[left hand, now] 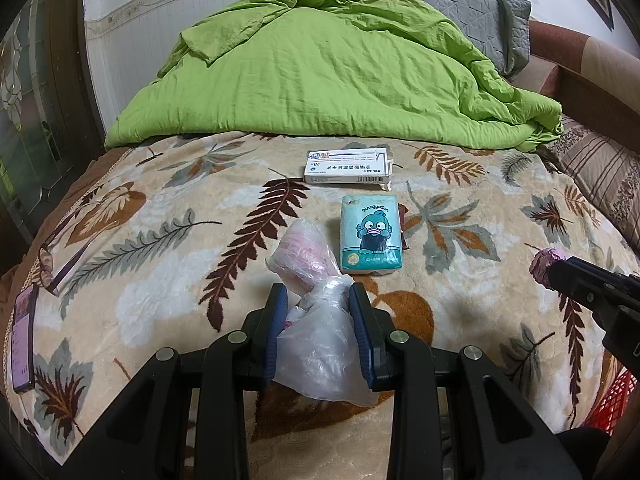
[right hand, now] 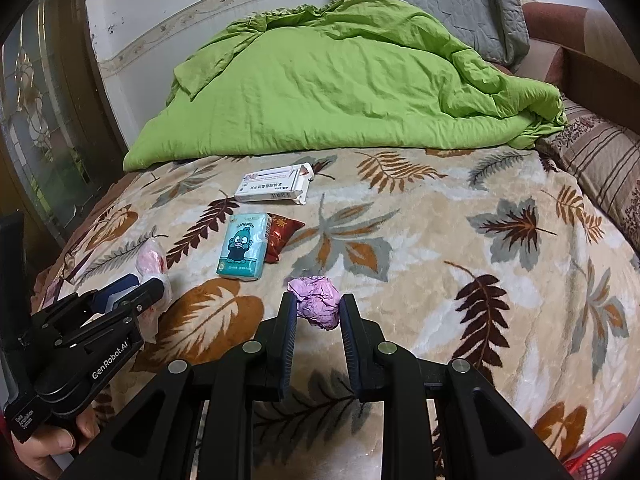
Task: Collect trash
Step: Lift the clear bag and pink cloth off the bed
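Note:
My left gripper (left hand: 318, 300) is shut on a crumpled clear plastic bag (left hand: 316, 340) with pink inside, just above the leaf-patterned blanket (left hand: 160, 240). From the right wrist view the same gripper (right hand: 134, 290) and bag (right hand: 150, 264) appear at the far left, a hand below them. My right gripper (right hand: 318, 306) is shut on a crumpled purple paper wad (right hand: 316, 300). In the left wrist view that wad (left hand: 542, 266) sticks out of the right gripper's tip (left hand: 554, 274) at the right edge.
A teal tissue pack (left hand: 370, 236), a red wrapper (right hand: 280, 234) beside it, and a white medicine box (left hand: 346, 166) lie mid-bed. A green duvet (left hand: 320, 80) is heaped behind. A phone (left hand: 22, 344) lies at the left edge; a red basket (right hand: 592, 456) sits lower right.

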Motion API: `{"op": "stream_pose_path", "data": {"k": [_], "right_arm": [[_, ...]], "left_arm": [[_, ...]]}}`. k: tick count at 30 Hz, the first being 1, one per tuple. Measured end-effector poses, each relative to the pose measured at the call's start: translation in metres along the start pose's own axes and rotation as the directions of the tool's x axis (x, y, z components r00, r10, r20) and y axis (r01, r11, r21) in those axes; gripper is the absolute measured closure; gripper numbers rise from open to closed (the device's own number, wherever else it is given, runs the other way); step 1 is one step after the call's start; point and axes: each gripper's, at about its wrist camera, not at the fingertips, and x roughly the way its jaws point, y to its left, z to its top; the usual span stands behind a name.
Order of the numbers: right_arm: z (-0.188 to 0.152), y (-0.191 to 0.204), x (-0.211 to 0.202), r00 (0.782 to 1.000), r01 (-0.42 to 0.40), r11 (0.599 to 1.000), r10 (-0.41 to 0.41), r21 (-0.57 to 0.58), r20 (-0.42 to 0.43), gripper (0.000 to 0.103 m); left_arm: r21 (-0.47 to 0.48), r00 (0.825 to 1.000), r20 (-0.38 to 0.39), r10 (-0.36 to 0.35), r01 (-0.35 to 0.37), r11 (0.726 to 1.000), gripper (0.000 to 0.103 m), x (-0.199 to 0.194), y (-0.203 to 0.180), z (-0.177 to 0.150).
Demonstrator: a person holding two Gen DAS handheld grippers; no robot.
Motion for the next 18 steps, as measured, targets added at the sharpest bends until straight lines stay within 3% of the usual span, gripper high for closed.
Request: {"op": "stream_pose_path", "data": {"k": [18], "right_arm": [[0.0008,-0.0027,-0.0053,0.999,-0.033,0.999,0.032,0.029,0.004,0.079]], "left_arm": [[0.006,0.999,-0.004,-0.034,0.034,0.999,0.072,0.0002,-0.0079,0.0002]]}}
